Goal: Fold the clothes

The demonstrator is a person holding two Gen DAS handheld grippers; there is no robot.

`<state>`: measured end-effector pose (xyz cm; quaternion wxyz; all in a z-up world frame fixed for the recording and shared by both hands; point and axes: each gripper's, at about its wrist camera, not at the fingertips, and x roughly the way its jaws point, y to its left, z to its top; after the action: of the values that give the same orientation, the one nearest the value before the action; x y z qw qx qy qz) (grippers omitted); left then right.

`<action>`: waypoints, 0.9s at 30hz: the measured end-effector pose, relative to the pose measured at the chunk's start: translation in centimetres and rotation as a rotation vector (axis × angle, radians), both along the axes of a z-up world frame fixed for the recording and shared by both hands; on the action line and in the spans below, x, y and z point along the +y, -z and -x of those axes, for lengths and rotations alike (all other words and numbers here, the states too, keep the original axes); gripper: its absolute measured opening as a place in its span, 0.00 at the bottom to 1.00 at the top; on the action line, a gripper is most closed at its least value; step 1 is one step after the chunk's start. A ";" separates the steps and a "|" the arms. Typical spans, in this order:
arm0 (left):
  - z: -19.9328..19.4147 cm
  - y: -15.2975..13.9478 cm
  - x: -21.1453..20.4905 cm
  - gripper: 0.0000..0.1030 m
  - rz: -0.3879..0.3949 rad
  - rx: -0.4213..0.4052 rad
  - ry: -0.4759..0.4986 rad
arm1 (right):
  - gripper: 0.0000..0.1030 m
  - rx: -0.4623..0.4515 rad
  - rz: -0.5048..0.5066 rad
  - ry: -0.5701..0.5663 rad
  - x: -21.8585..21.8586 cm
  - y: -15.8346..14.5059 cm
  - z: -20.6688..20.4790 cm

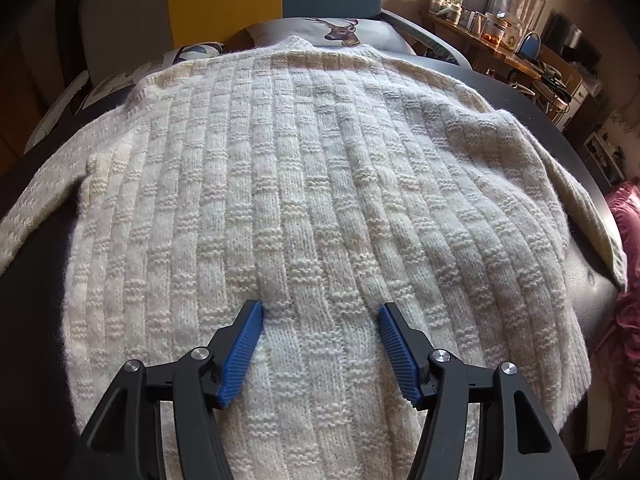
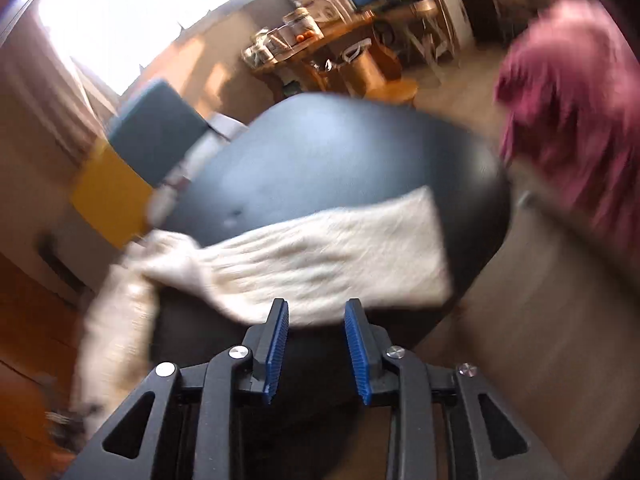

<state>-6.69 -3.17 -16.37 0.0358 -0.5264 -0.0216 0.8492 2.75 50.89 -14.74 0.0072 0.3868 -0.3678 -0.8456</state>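
Mostly, the left wrist view was filled by a cream knitted sweater (image 1: 304, 184) spread flat on a dark table (image 1: 532, 96). Its neckline sat at the top centre of the frame, and its sleeves trailed off toward the left and right edges. Bare table showed only as thin strips at the left, the upper right and the lower right. The left claw (image 1: 320, 312) stood wide apart at the bottom centre, holding nothing, with its blue pads (image 1: 244, 352) low over the sweater's lower body. Whether the pads touched the knit could not be told. A pink cloth (image 1: 624, 280) hung at the right edge, beyond the table, and a deer-print cushion (image 1: 340, 30) lay just past the neckline.

The right wrist view was blurred. A sleeve (image 2: 320, 256) crossed the middle of the frame over the table's rounded edge (image 2: 496, 200), with much bare table above it and open floor to the right. The right claw (image 2: 316, 312) was partly spread at the bottom centre, empty, with its tips just below the sleeve's near edge.
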 end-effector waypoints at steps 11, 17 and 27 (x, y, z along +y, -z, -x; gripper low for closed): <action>-0.1 0.0 0.0 0.62 -0.002 0.008 -0.004 | 0.28 0.067 0.431 0.382 1.2 6.7 -1.5; -0.3 0.0 -0.3 0.63 -0.020 0.012 0.000 | 0.32 0.060 0.319 0.520 1.5 5.5 -3.1; -0.2 0.2 0.1 0.69 -0.014 0.024 0.015 | 0.63 0.219 0.337 0.477 2.1 6.1 -1.9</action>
<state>-6.52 -3.06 -16.56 0.0462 -0.5159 -0.0233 0.8551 4.60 53.01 -20.80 -0.0880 0.1895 -0.5804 -0.7871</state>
